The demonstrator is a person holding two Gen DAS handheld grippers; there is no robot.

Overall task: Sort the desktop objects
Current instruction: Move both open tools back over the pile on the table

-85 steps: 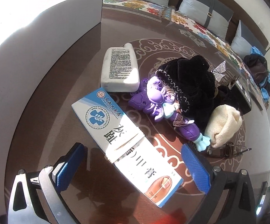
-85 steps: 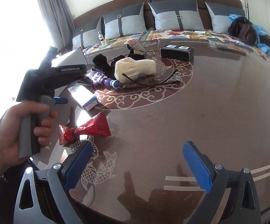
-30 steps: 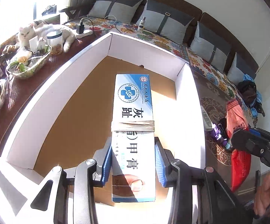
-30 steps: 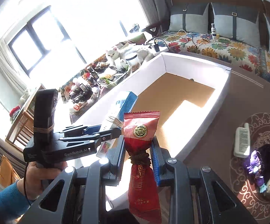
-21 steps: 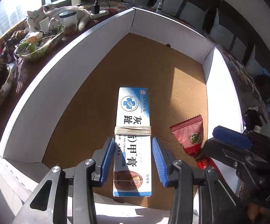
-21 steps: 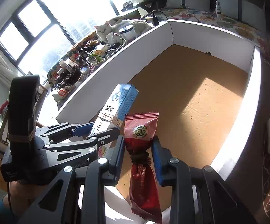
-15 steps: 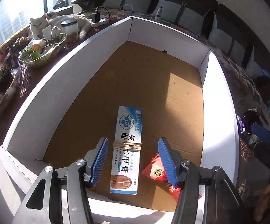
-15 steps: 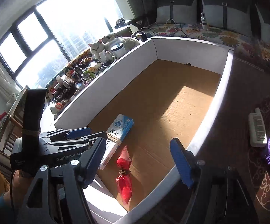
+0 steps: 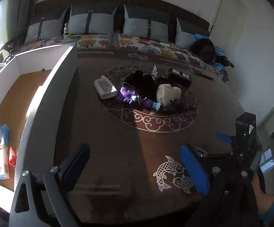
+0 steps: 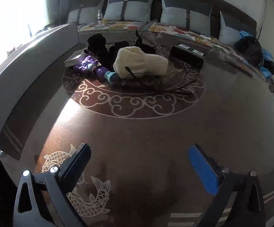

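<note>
My left gripper (image 9: 135, 168) is open and empty above the dark table. My right gripper (image 10: 140, 168) is open and empty too; it also shows in the left wrist view (image 9: 223, 138). The white-walled cardboard box (image 9: 48, 87) stands at the left, with the blue-white ointment carton (image 9: 1, 151) and the red snack packet (image 9: 12, 156) lying inside. In the table's middle lies a heap: white bottle (image 9: 105, 87), purple toy (image 9: 127, 96), black cloth (image 9: 142, 83), cream knitted hat (image 10: 142, 61), glasses (image 10: 155, 84) and a black case (image 10: 187, 54).
A sofa with grey cushions (image 9: 91, 20) runs behind the table. A small bottle (image 10: 99, 17) stands on it, and a dark bag with blue cloth (image 10: 250, 51) lies at its right end. Fish ornaments (image 9: 172, 174) mark the table near me.
Both grippers let go of the carton and the red packet inside the box, opened, and swung away from the box to face the heap on the table.
</note>
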